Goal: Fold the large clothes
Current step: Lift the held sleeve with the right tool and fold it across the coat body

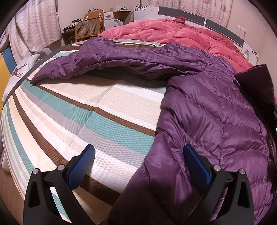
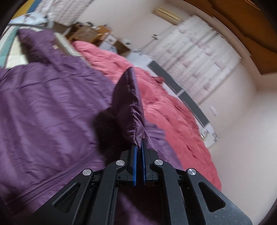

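A purple quilted down jacket (image 1: 213, 110) lies on the striped bed sheet (image 1: 83, 110), one sleeve (image 1: 107, 58) stretched out to the left. My left gripper (image 1: 138, 152) is open, low over the jacket's near left edge, with its right finger (image 1: 195, 162) over the fabric and its left finger (image 1: 83, 161) over the sheet. My right gripper (image 2: 139, 147) is shut on a corner of the purple jacket (image 2: 131, 103) and holds it raised above the jacket's body (image 2: 45, 107). That lifted flap also shows in the left wrist view (image 1: 254, 83).
A crumpled pink duvet (image 1: 173, 34) covers the far half of the bed, against a headboard (image 1: 225, 27). A wicker chair (image 1: 88, 29) and a desk (image 1: 117, 15) stand beyond the bed's far left. Curtains (image 1: 34, 22) hang on the left wall.
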